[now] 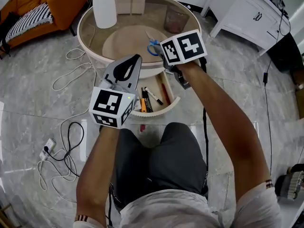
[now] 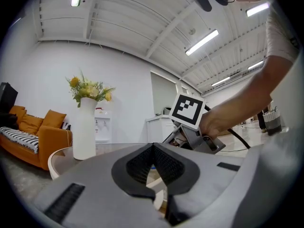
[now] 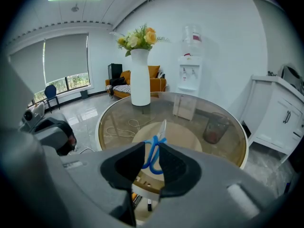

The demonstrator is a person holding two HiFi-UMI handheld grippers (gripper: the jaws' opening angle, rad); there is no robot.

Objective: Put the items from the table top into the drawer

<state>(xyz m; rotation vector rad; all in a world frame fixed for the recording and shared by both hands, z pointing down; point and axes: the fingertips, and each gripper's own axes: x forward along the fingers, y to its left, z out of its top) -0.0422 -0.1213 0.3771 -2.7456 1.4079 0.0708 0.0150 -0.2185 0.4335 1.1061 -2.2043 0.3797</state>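
A round table (image 1: 84, 30) with a pale rim and a clear glass top, seen from above. A tall white vase (image 1: 104, 6) stands near its far left edge. Blue-handled scissors (image 1: 153, 47) lie on the glass near the front edge. A tinted, see-through cup (image 1: 176, 20) stands at the far right, near what may be a clear upright stand (image 3: 185, 107). Below the front edge a curved drawer (image 1: 166, 110) stands open, holding several markers (image 1: 153, 97).
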